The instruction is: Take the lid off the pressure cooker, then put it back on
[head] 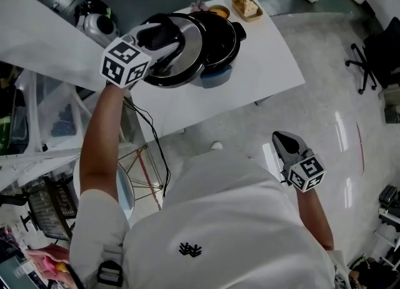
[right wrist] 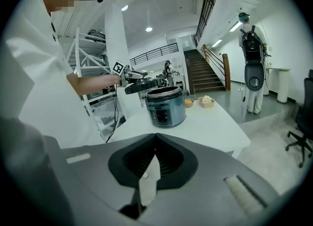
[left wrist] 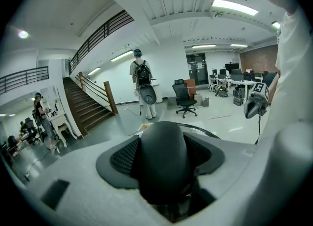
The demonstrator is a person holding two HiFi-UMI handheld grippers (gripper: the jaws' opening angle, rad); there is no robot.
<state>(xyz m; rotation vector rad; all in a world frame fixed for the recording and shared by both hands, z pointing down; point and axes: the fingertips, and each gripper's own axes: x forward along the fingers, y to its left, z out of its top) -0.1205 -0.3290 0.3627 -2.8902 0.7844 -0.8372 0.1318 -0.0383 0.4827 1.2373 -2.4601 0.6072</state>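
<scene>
Above the white table (head: 269, 62), the left hand-held gripper (head: 161, 33) is clenched on the black knob (left wrist: 164, 156) of the lid (head: 181, 62). It holds the lid off the open pressure cooker (right wrist: 166, 106), just above its rim and offset to the person's left. The right hand-held gripper (head: 281, 139) hangs well apart by the person's side, its jaws pressed together on nothing.

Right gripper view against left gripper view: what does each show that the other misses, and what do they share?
Only the right gripper view: the open pressure cooker standing on the white table, and the left gripper holding the lid lifted off it. Only the left gripper view: the lid's black knob clamped between its jaws, and the right gripper seen from outside. Both: the staircase and a person wearing a backpack.
</scene>
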